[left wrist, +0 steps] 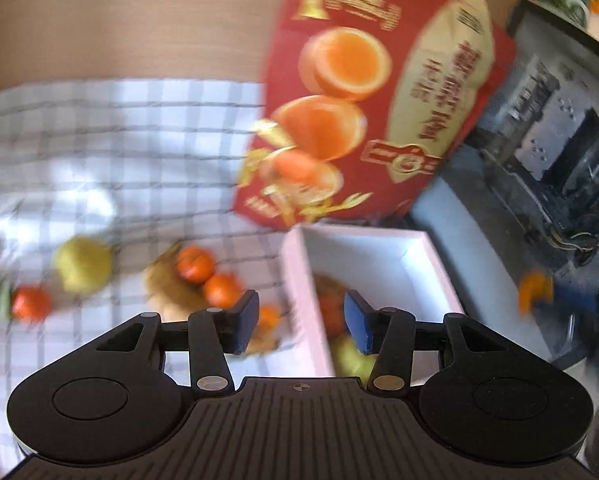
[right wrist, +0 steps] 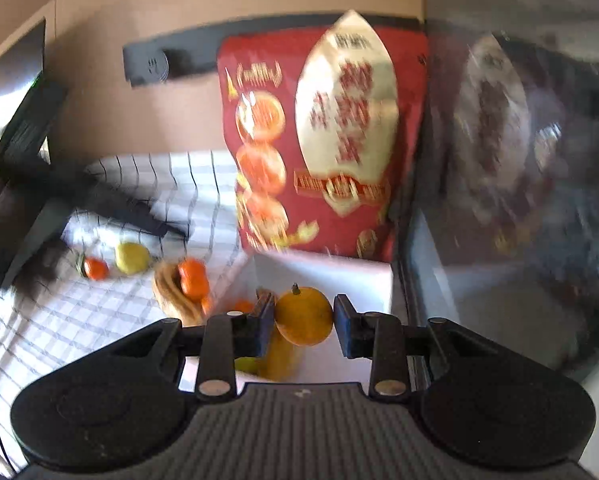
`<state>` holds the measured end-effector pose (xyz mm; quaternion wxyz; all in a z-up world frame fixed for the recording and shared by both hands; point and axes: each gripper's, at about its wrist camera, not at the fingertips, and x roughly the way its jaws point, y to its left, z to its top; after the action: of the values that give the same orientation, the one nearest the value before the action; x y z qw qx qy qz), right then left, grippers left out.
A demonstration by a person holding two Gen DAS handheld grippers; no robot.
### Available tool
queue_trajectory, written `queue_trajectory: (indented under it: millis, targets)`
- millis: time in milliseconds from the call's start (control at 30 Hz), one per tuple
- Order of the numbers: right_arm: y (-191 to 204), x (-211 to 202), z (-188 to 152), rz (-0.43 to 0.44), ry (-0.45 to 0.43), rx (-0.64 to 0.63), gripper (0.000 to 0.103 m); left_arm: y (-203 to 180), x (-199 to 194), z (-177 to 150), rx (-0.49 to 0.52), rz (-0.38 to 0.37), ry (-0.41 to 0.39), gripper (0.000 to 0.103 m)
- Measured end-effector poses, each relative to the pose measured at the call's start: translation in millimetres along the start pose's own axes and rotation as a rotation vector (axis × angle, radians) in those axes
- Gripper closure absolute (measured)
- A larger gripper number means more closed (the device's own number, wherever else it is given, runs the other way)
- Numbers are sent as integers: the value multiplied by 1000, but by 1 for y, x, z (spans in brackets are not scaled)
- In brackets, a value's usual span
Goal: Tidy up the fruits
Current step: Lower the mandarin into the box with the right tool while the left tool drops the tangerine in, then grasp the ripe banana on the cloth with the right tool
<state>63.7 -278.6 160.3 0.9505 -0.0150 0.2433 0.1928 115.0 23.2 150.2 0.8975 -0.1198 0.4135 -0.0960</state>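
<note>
1. The right gripper (right wrist: pixel 304 322) is clamped on a yellow-orange fruit (right wrist: pixel 304 316), one pad on each side and the stem up. It hangs low in the middle of the right wrist view, over the white box (right wrist: pixel 363 280).
2. The left gripper (left wrist: pixel 300 322) has its jaws apart with nothing between them. It hangs over the left wall of the white box (left wrist: pixel 299 280), low in the middle of its view.
3. To place the fruit well, I would lower it into a bare part of the box floor before letting go; other fruit already lies at the near end.
4. More fruit waits on the checked cloth (left wrist: pixel 99 128) at lower left: a yellow-green fruit (left wrist: pixel 83 270), a lone orange one (left wrist: pixel 31 302) and two in a small basket (left wrist: pixel 171 292).
5. Both views are blurred, so slow down; the red printed lid (right wrist: pixel 323 140) propped behind the box could be knocked.
</note>
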Motion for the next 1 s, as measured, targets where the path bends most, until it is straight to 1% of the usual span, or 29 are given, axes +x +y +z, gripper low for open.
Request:
queue_trajectory:
  millis: [67, 133, 200, 267, 333, 400, 467, 533, 600, 667, 733, 833, 933, 1000]
  targets:
    - [3, 15, 24, 44, -1, 19, 71, 14, -11, -19, -35, 20, -3, 51]
    - [9, 42, 48, 88, 26, 63, 71, 27, -20, -35, -57, 30, 4, 51]
    - [15, 74, 65, 118, 80, 120, 71, 42, -27, -54, -99, 41, 13, 51]
    - [18, 107, 73, 133, 140, 176, 71, 58, -32, -73, -137, 53, 28, 51]
    - [18, 138, 71, 125, 197, 218, 71, 75, -37, -90, -183, 74, 39, 51]
    - [17, 168, 62, 111, 260, 258, 71, 94, -42, -106, -239, 92, 47, 51]
    - [16, 187, 49, 108, 299, 286, 71, 112, -46, -118, -288, 112, 51, 51]
    - [17, 201, 41, 124, 323, 308, 70, 127, -51, -125, -322, 141, 51, 51]
    - [19, 204, 37, 126, 328, 312, 66, 140, -55, -128, -350, 168, 42, 51]
    - [22, 199, 39, 118, 314, 304, 58, 150, -58, -130, -370, 180, 31, 51]
    - [24, 192, 41, 109, 301, 299, 55, 155, -58, -129, -376, 182, 27, 51]
    - [27, 183, 43, 105, 304, 292, 55, 160, -53, -124, -372, 167, 22, 51]
    - [44, 172, 47, 74, 300, 212, 55, 157, -47, -119, -352, 138, 11, 51]
    - [67, 166, 51, 57, 297, 116, 55, 155, -44, -116, -331, 113, -2, 51]
